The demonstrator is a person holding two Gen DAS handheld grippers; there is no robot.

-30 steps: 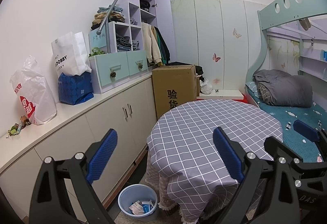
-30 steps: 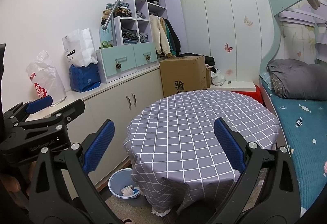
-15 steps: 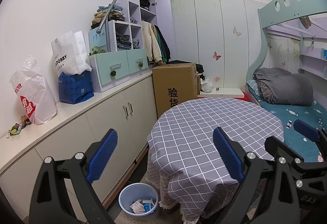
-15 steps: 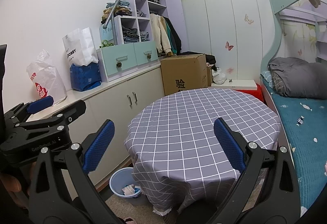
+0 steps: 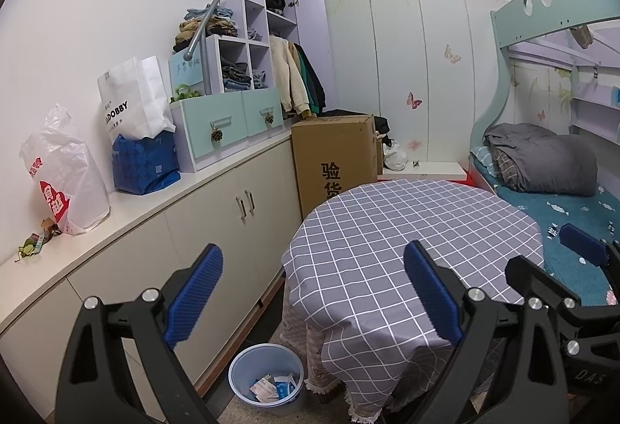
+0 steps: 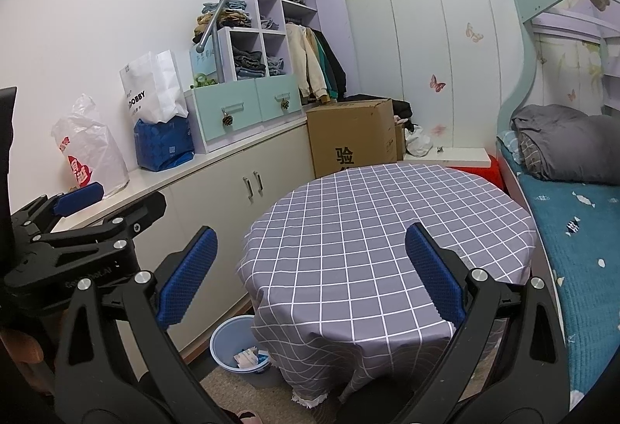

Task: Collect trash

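A pale blue waste bin stands on the floor between the cabinets and the round table, with several paper wrappers inside; in the right wrist view the bin is half hidden under the tablecloth. The round table wears a grey checked cloth with nothing on top. My left gripper is open and holds nothing, raised above the table's near edge. My right gripper is open too, also with nothing between its fingers. Small scraps lie on the counter at far left.
A long counter with cabinets runs along the left wall, carrying a white plastic bag, a blue bag and drawer units. A cardboard box stands behind the table. A bunk bed fills the right side.
Both cameras have drifted very slightly; the view is almost the same. Both grippers stay open and hold nothing.
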